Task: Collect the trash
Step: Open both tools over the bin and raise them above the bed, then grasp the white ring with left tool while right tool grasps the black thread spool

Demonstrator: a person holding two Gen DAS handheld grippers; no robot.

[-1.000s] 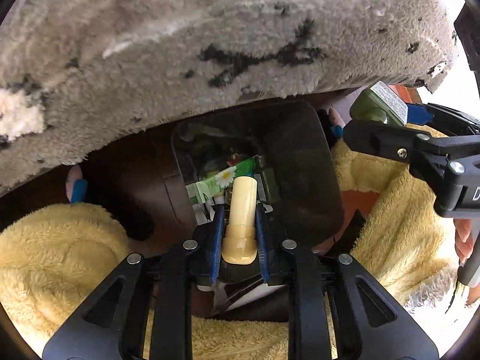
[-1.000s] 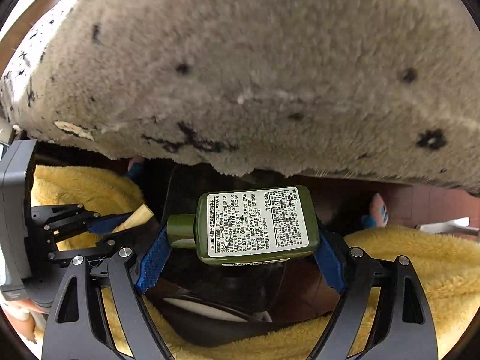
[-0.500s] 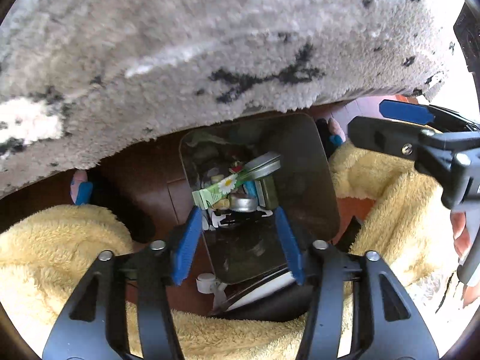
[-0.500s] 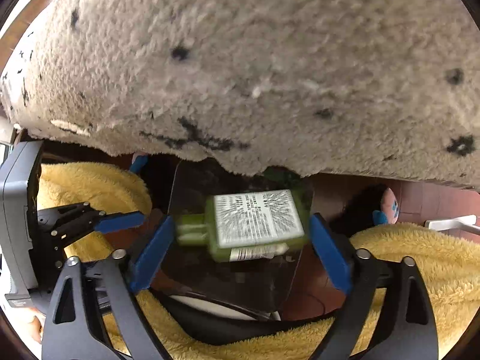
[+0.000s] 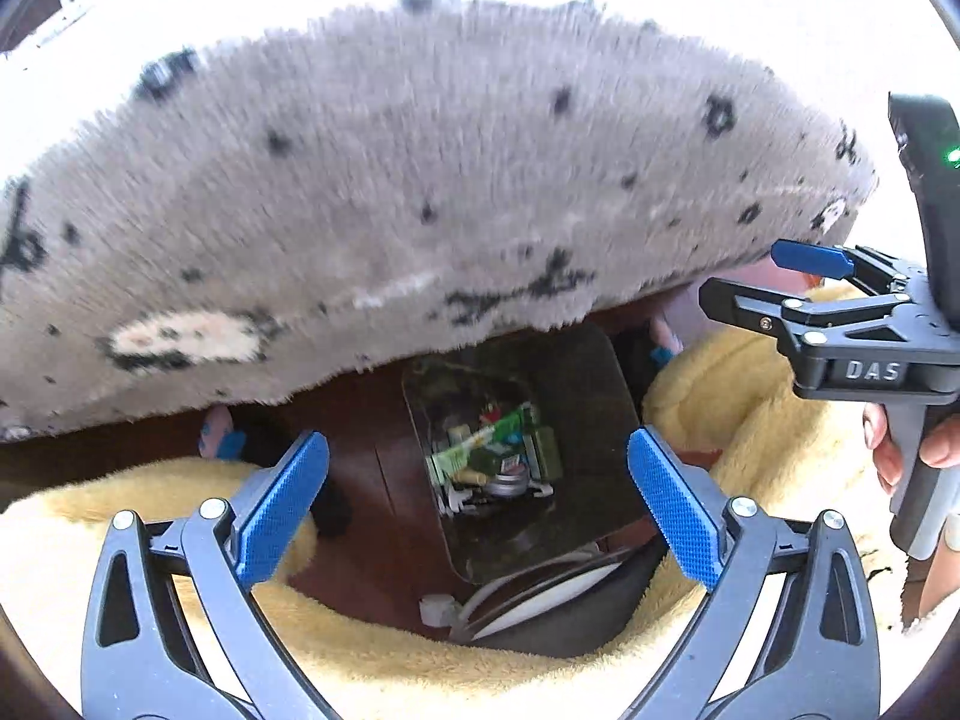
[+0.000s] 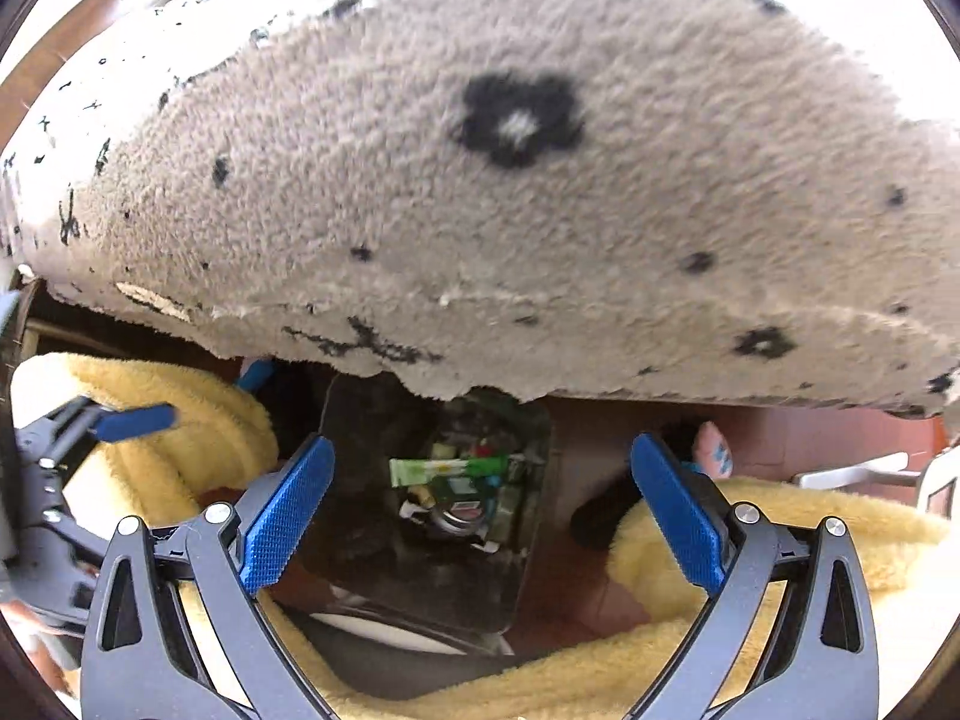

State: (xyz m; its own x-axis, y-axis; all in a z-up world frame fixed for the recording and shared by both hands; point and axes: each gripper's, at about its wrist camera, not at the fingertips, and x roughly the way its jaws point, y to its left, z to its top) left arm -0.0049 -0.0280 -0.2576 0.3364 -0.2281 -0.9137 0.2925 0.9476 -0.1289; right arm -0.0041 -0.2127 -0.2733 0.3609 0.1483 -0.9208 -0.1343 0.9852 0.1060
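A dark see-through bin (image 5: pixel 600 414) (image 6: pixel 360 480) stands on the floor below both grippers. Inside it lie a green flowered packet (image 5: pixel 480 450) (image 6: pixel 450 468), a round tin (image 5: pixel 510 486) (image 6: pixel 456 516) and other small trash. My left gripper (image 5: pixel 475 439) hangs above the bin, its jaws opening wide with nothing between the blue pads. My right gripper (image 6: pixel 481 443) also hovers over the bin, jaws opening and nothing between them. In the left wrist view the right gripper (image 5: pixel 750 279) shows at the right edge, held by a hand.
A grey fleece blanket (image 5: pixel 420 180) (image 6: pixel 480 180) with black marks overhangs the far side of the bin. Yellow fleece (image 5: pixel 750 420) (image 6: pixel 780 540) lies on both sides. Pink and blue slippers (image 6: pixel 714 450) (image 5: pixel 219 435) rest on the red-brown floor. A white plug (image 5: pixel 438 606) lies near the bin.
The left gripper let go of a cream tube and the right let go of a green bottle; both dropped into the bin. Both grippers opened wide and rose, the left more.
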